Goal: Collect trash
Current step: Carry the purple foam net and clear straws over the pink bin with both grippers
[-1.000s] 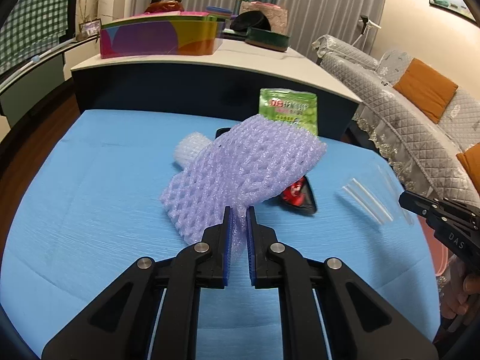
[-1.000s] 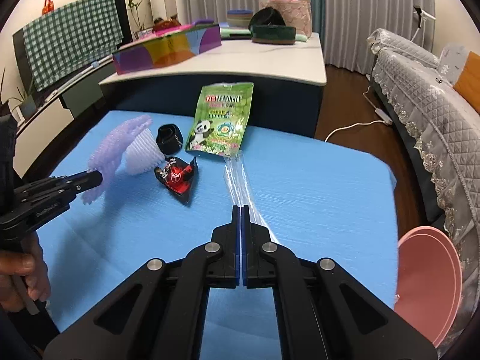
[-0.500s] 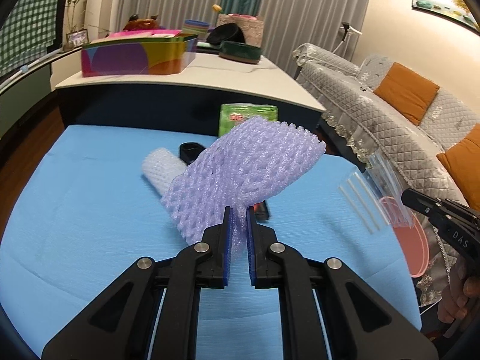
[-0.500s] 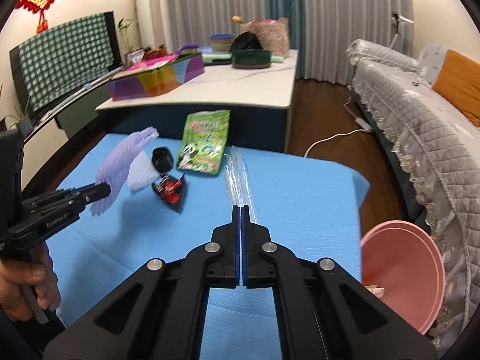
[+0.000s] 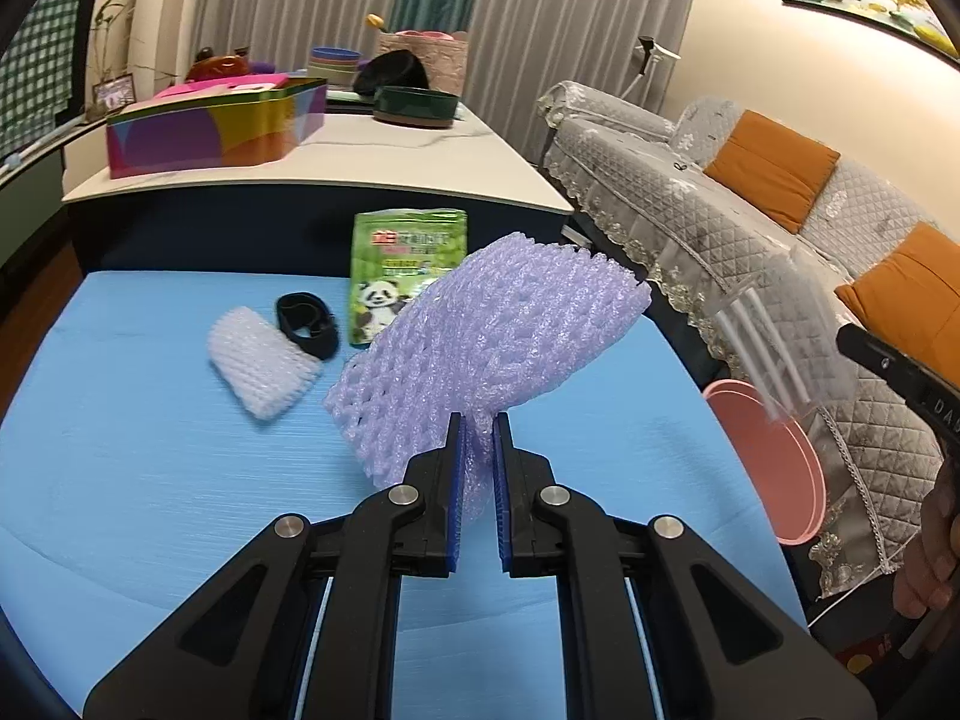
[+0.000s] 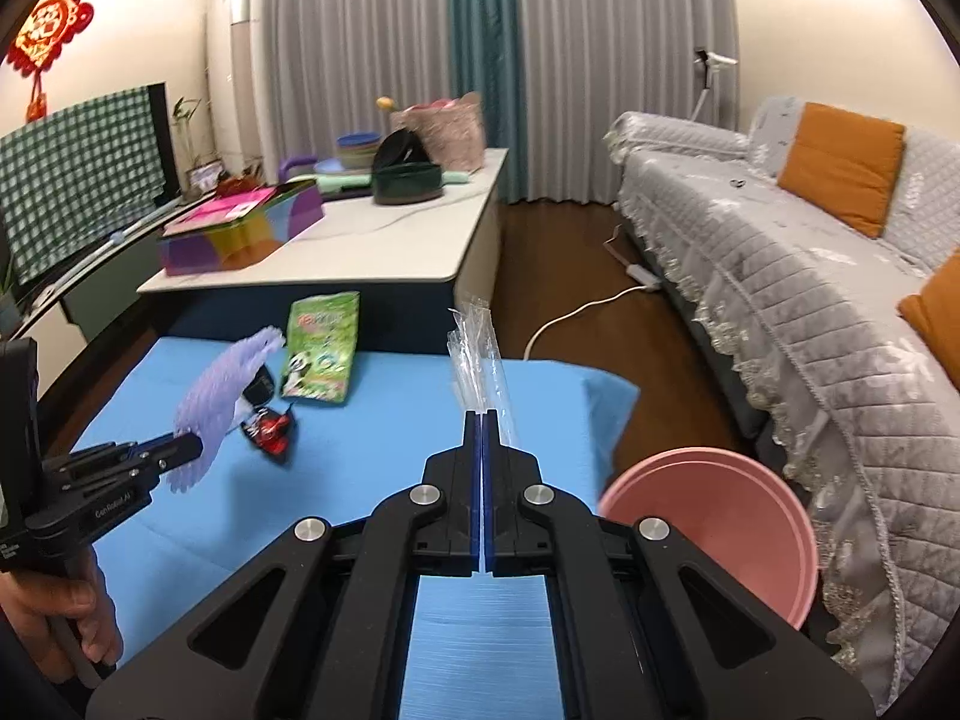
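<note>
Pinching a lilac foam net sleeve (image 5: pixel 489 342) between its blue pads, the left gripper (image 5: pixel 477 438) holds it lifted above the blue table (image 5: pixel 150 480). The right gripper (image 6: pixel 482 420) is clamped shut on a clear plastic wrapper (image 6: pixel 477 354) that sticks upward, with the pink bin (image 6: pixel 720 534) just right of the table edge below it. Partial lettering "DA" shows on the right gripper's side in the left view, and "GenRobot.AI" can be made out on the left gripper in the right view. Farther on lie a white foam sleeve (image 5: pixel 261 363), a black strap (image 5: pixel 306 324) and a green panda snack bag (image 5: pixel 405 276) bearing unreadable print. Only the right view shows the red-and-black wrapper (image 6: pixel 270 426), hidden by foam in the left.
</note>
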The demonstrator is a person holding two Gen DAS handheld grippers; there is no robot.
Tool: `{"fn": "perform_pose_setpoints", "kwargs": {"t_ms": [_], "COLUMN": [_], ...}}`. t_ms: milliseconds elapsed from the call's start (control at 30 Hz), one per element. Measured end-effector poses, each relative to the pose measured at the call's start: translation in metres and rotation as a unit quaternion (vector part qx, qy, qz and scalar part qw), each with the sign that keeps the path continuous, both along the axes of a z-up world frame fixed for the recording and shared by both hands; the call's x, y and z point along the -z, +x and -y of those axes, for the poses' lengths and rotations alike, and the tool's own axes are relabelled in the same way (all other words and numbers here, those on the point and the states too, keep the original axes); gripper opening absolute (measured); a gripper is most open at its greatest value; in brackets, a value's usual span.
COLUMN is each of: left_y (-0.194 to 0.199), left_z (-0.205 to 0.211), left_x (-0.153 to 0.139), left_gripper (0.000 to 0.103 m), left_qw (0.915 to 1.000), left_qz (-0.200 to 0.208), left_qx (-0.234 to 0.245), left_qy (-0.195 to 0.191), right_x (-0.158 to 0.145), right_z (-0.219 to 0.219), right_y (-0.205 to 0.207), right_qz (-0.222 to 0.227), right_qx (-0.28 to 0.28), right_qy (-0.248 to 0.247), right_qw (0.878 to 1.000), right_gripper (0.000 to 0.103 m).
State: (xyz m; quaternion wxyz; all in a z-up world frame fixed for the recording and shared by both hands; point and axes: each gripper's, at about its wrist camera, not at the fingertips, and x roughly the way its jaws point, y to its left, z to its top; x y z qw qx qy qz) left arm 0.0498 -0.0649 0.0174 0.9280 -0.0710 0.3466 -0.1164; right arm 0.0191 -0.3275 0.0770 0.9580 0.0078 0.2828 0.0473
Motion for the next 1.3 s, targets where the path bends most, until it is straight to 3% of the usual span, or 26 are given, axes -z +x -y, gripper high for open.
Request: {"fn": "perform_pose_setpoints", "kwargs": {"t_ms": [533, 1300], "left_y": [0.005, 0.022], "left_z": [0.061, 0.156], "left_x": [0.000, 0.009], "left_gripper": [0.009, 0.009], "left_qw": [0.9989, 0.9940], "left_qz": [0.001, -0.006], "left_qx": [0.047, 0.109], "left_qy": [-0.003, -0.011], "right_x": [-0.001, 0.019], "right_z": [0.062, 0.139], "right_y": [-0.023, -0.031], "right_qz": [0.019, 0.012], "right_qx": [0.066, 0.146], "right_qy": [-0.010, -0.012], "right_qw": [0.998, 0.989], "right_gripper": [0.001, 0.001]}}
